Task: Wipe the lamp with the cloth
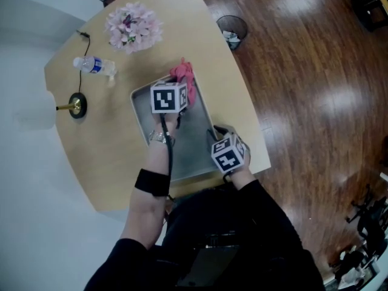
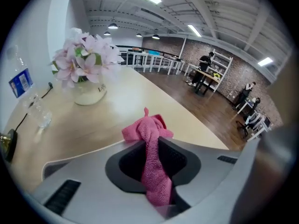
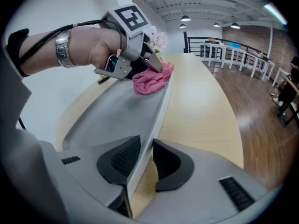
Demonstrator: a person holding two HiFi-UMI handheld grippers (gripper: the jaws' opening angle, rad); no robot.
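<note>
Spreading across the right of the head view is a dark wooden floor (image 1: pixel 315 102), and on it stands a curved tan table (image 1: pixel 97 162). A grey metal tray (image 1: pixel 188 147) lies flat on the near part of the table. The right gripper (image 3: pixel 142 164) is clenched on the tray's right rim, which runs thin between its two dark pads.

The lamp (image 1: pixel 76 105) stands at the table's left edge, with a round dark and brass base and a pale shade that leans out past the edge. It is well apart from the tray.

A bunch of pink flowers (image 1: pixel 133 28) in a pale vase sits at the far end of the table. A small bin (image 1: pixel 232 30) stands on the floor just beyond the table's right side. A clear water bottle (image 1: pixel 94 66) lies on its side between the flowers and the lamp.

The pink cloth (image 2: pixel 154 167) is pinched in the left gripper (image 2: pixel 152 160). A strip of it runs between the jaws, and the rest bunches out past the tips over the tray's far rim, touching nothing of the lamp.
</note>
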